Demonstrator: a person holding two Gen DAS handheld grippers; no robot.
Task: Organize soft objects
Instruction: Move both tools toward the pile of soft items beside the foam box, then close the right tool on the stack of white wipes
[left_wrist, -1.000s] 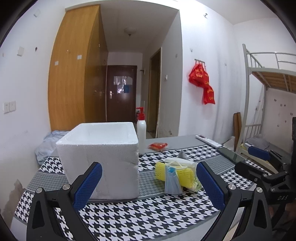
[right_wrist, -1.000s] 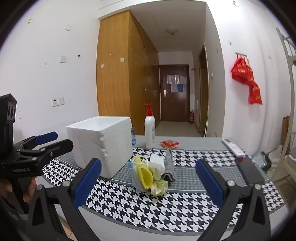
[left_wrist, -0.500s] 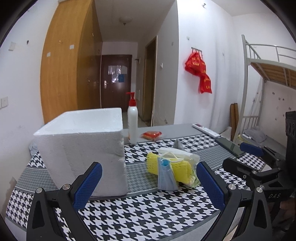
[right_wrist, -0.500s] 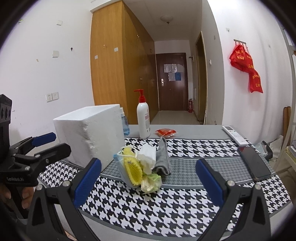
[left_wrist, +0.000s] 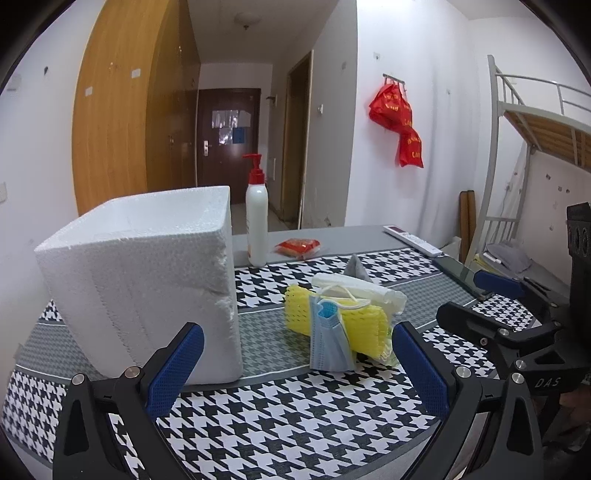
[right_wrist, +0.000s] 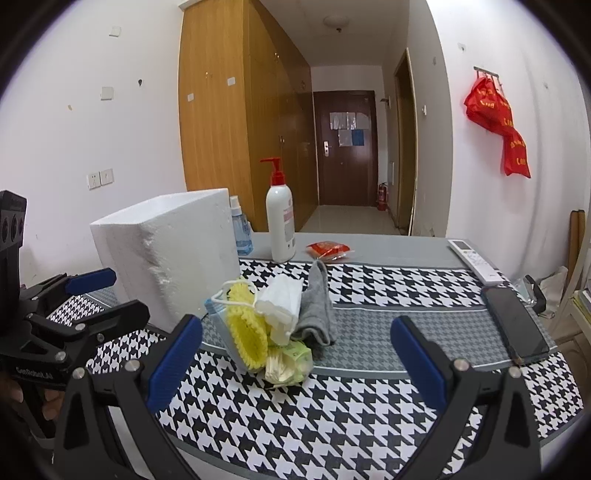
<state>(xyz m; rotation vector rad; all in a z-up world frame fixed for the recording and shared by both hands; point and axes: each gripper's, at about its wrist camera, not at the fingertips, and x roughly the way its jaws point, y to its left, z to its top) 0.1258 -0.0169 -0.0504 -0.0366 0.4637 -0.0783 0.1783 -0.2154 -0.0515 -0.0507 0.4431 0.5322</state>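
Nothing looks put away yet. The soft things sit in one little pile (right_wrist: 273, 325) in the middle of the table (right_wrist: 369, 406), just right of the big white foam box (left_wrist: 147, 280). I think they all have to go into that box, so the whole job is left.

The left gripper (left_wrist: 295, 365) has its blue fingers wide apart and holds nothing. The right gripper (right_wrist: 291, 358) is the same, wide apart and empty, near the pile.

The pile has a bumpy yellow sponge (left_wrist: 332, 317), a thin blue face mask (left_wrist: 327, 343) with a stringy loop, a folded white mask (right_wrist: 280, 299), a fuzzy gray cloth (right_wrist: 317, 314) and a crinkly green bag (right_wrist: 288, 365). The box looks crumbly and square. The tablecloth has black and white shapes.
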